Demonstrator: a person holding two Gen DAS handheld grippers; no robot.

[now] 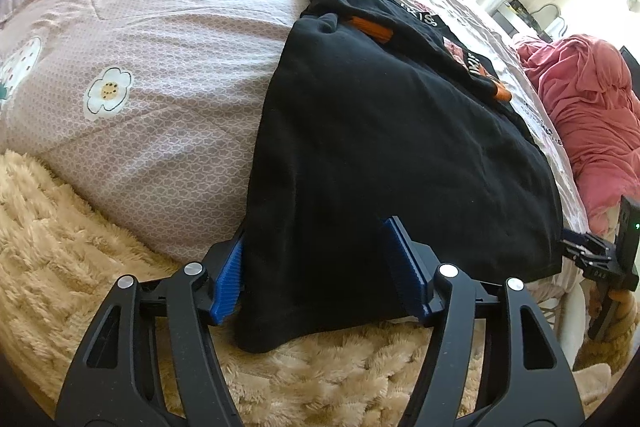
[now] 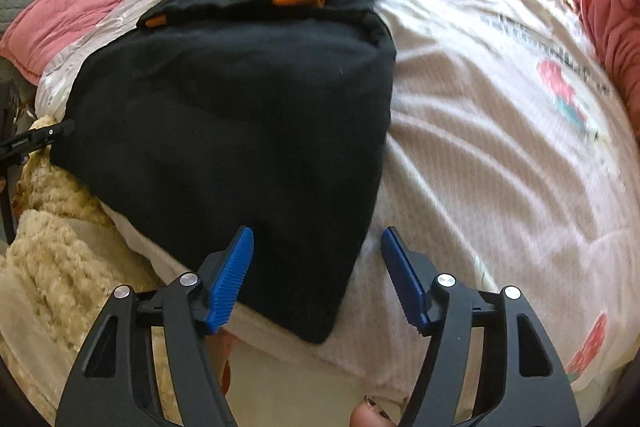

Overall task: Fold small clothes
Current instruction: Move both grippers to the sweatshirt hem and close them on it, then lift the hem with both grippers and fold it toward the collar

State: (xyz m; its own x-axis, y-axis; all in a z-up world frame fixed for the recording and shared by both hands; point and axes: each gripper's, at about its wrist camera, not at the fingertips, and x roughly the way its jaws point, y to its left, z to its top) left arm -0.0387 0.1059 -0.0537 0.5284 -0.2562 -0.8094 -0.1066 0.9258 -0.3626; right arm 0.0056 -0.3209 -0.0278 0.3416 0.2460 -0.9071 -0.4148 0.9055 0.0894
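A black T-shirt point(image 1: 380, 131) with orange trim and a print lies flat on the bed, its sleeves folded in over the far part; it also shows in the right wrist view point(image 2: 240, 99). My left gripper point(image 1: 316, 267) is open, its blue pads either side of the shirt's near left hem corner, which hangs over the bed edge. My right gripper point(image 2: 316, 267) is open, its pads either side of the near right hem corner. The right gripper also shows at the far right of the left wrist view point(image 1: 576, 247). Neither is closed on the cloth.
The bed has a pale patterned quilt point(image 1: 160, 87) with flower prints. A fluffy beige blanket point(image 1: 60, 247) lies along the near edge. A pink pillow point(image 2: 76, 3) sits at the head, a pink bundle of bedding point(image 1: 592, 115) to the right. A foot point(image 2: 368, 417) shows below.
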